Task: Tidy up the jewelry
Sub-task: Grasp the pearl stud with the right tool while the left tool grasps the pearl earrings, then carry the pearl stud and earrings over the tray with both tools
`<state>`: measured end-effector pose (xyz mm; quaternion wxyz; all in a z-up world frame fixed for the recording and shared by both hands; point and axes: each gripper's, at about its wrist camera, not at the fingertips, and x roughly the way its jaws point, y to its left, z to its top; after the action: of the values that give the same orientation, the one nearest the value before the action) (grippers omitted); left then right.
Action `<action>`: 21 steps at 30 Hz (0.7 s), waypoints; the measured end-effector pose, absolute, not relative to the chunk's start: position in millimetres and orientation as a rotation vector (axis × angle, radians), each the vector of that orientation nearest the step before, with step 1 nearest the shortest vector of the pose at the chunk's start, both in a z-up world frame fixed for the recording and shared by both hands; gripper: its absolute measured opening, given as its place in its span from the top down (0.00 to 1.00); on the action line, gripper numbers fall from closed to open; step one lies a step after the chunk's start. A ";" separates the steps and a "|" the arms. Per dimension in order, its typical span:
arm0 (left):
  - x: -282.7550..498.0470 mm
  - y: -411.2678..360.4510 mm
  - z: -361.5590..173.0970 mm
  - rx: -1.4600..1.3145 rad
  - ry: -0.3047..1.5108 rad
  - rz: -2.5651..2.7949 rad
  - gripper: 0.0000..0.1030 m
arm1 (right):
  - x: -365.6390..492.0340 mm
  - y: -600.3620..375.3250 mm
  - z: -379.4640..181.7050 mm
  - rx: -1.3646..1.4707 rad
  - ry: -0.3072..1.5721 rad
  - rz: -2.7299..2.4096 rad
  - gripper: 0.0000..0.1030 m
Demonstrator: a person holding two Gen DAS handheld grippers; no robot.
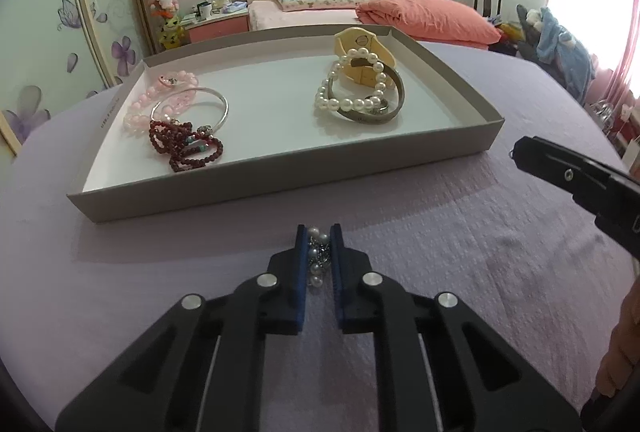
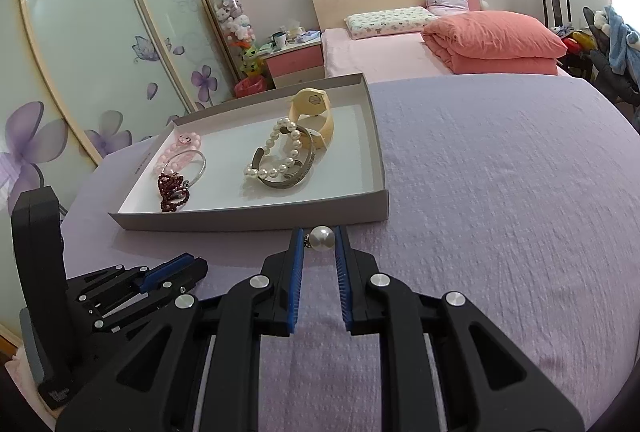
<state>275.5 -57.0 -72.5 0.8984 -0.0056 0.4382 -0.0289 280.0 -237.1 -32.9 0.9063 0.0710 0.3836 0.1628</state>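
Note:
A shallow grey cardboard tray (image 1: 280,168) (image 2: 248,222) lies on the lilac cloth. It holds a pink bead bracelet (image 1: 160,100), a silver bangle (image 1: 218,112), dark red beads (image 1: 184,148), a white pearl bracelet (image 1: 352,80) (image 2: 280,152), a metal cuff (image 1: 376,112) and a cream watch (image 1: 368,52) (image 2: 316,112). My left gripper (image 1: 319,252) is shut on a bunch of pearls and chain (image 1: 318,260), in front of the tray. My right gripper (image 2: 320,240) is shut on a single pearl earring (image 2: 322,238), near the tray's front right corner. The left gripper also shows in the right wrist view (image 2: 176,268).
The lilac cloth (image 2: 500,212) covers the table to the right of the tray. Behind stand a bed with an orange quilt (image 2: 496,40), a pink nightstand (image 2: 294,66) and a flowered wardrobe (image 2: 80,72).

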 end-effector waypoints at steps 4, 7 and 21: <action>273.3 -37.8 -70.1 -0.069 0.908 -0.076 0.90 | 278.7 -237.4 -29.5 0.144 0.786 0.338 0.84; 266.5 -24.3 -64.6 -0.093 0.890 -0.073 0.90 | 278.0 -235.7 -27.9 0.145 0.781 0.341 0.84; 228.8 31.7 6.5 -0.124 0.711 -0.021 0.90 | 265.2 -211.0 -2.4 0.124 0.719 0.407 0.84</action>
<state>228.8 31.7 6.5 0.9356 -0.0605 0.3477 -0.0101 265.2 -211.0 -2.4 0.9141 0.0602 0.3490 0.1974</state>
